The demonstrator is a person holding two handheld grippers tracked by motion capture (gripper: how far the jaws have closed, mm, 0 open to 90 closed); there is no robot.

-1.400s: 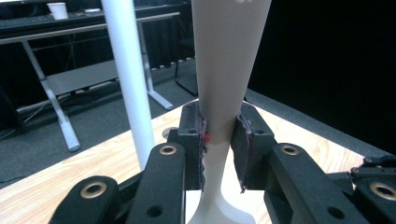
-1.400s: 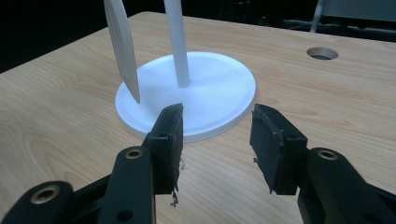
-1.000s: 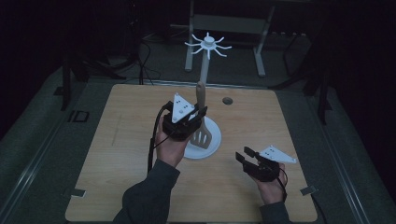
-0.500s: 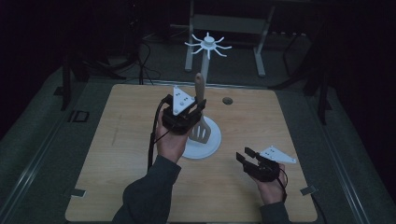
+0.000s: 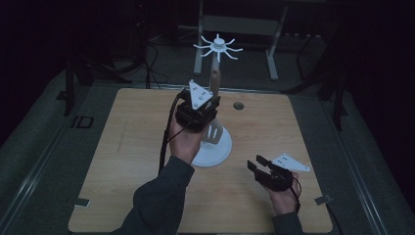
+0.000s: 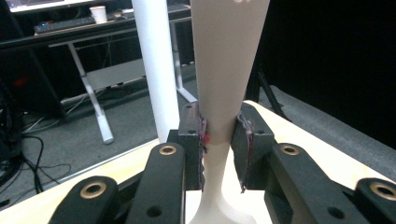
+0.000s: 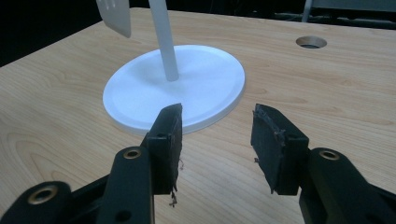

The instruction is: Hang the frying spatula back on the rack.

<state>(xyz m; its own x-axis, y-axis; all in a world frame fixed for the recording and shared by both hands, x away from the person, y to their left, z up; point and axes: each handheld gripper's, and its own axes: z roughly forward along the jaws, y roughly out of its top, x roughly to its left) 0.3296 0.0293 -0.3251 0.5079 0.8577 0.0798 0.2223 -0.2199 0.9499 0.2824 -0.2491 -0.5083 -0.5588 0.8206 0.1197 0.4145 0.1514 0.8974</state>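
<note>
Your left gripper (image 6: 221, 140) is clamped on the narrow neck of a pale spatula (image 6: 227, 70); both pads press its sides, and the handle widens as it rises out the top of the left gripper view. In the high view that gripper (image 5: 198, 110) is lifted above the table (image 5: 122, 147), with the spatula's wooden-looking handle (image 5: 214, 81) standing nearly upright above it and the slotted blade (image 5: 214, 133) hanging below, over the white round base (image 5: 218, 149). Just beside the spatula, on its left in the left gripper view, stands the white pole (image 6: 156, 65) of the stand, close but not clearly touching it. The pole carries a ring of white hooks (image 5: 218, 47) at its top.

Your right gripper (image 7: 215, 133) holds nothing; its jaws stand well apart. It sits low near the table's front right (image 5: 266, 169), pointed toward the base (image 7: 177, 88), whose rim lies just beyond the fingertips. A round hole (image 7: 311, 42) lies in the tabletop farther back.
</note>
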